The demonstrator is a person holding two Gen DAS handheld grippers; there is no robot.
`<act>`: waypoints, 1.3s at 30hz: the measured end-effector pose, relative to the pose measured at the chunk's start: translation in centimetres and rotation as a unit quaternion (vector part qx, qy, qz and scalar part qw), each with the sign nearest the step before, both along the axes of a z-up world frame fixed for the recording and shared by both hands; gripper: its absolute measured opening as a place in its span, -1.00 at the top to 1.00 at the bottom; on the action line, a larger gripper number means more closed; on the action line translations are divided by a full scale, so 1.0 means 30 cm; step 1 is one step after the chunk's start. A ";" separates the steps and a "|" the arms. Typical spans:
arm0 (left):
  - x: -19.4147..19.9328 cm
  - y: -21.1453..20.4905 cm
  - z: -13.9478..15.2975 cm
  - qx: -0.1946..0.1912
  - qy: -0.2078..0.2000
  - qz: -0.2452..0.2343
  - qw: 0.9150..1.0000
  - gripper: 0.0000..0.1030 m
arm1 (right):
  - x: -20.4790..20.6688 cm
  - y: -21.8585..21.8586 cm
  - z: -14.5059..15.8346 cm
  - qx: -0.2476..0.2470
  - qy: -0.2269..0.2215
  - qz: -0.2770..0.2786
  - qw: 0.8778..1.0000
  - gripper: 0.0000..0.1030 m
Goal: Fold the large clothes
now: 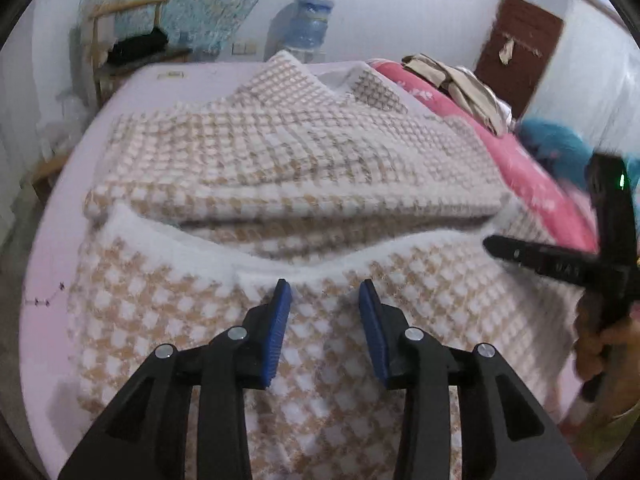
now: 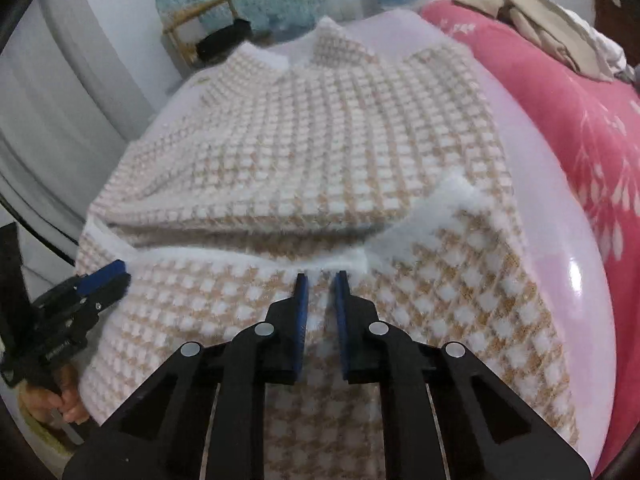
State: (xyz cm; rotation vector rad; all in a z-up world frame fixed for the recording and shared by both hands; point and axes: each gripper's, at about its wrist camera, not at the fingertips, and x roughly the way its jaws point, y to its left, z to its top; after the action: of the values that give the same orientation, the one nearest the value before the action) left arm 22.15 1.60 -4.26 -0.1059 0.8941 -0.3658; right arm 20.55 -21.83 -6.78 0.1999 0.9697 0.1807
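A large fuzzy tan-and-white checked sweater lies spread on a pale pink bed, with a white-edged hem running across its middle over a folded layer. My left gripper hovers just short of that hem, its blue pads well apart with nothing between them. In the right wrist view the same sweater fills the bed. My right gripper sits at the white hem, its pads nearly together with white fuzz pinched in the narrow gap. Each wrist view also shows the other gripper at its edge, held by a hand.
A pink flowered quilt with beige clothes piled on it lies along the right side. A wooden chair and a water bottle stand past the far end. A brown door is at the back right.
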 end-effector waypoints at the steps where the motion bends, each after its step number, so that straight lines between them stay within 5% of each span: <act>1: -0.003 0.006 0.009 0.006 0.000 0.004 1.000 0.31 | -0.007 -0.006 0.012 -0.005 0.000 -0.007 1.000 0.81; 3: -0.026 0.023 0.040 0.024 -0.014 0.013 1.000 0.32 | -0.051 -0.014 0.063 -0.010 -0.017 -0.008 1.000 0.76; 7: -0.114 0.037 0.135 -0.024 -0.051 -0.029 0.998 0.33 | -0.139 0.002 0.141 0.025 -0.046 0.041 0.998 0.76; 12: -0.126 -0.012 0.069 0.014 -0.027 -0.033 0.999 0.33 | -0.147 0.156 0.076 0.049 -0.018 0.140 0.989 0.75; 14: -0.123 -0.018 0.050 0.005 -0.019 -0.028 0.999 0.33 | -0.117 0.193 0.010 0.038 -0.013 0.142 0.989 0.75; 19: -0.177 -0.004 0.106 -0.006 -0.053 -0.037 0.998 0.33 | -0.105 0.227 0.057 0.008 -0.016 0.124 0.992 0.74; 26: -0.295 -0.046 0.119 -0.030 -0.047 -0.116 0.992 0.33 | -0.281 0.210 0.138 0.013 -0.043 0.163 0.986 0.71; 29: -0.271 -0.074 0.019 0.019 -0.003 -0.089 0.996 0.30 | -0.289 0.263 0.070 -0.003 -0.015 0.180 0.984 0.71; 32: -0.251 -0.052 -0.015 -0.001 0.016 -0.063 0.998 0.30 | -0.276 0.301 -0.013 -0.031 -0.009 0.173 0.984 0.71; 39: -0.260 0.008 0.006 0.008 0.001 -0.029 1.000 0.31 | -0.276 0.317 0.058 0.017 -0.032 0.182 0.983 0.67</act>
State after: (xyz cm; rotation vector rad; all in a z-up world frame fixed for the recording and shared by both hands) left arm 14.36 1.84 -4.07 -0.0665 0.9039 -0.4132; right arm 12.27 -12.33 -5.03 0.0457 0.9326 0.5357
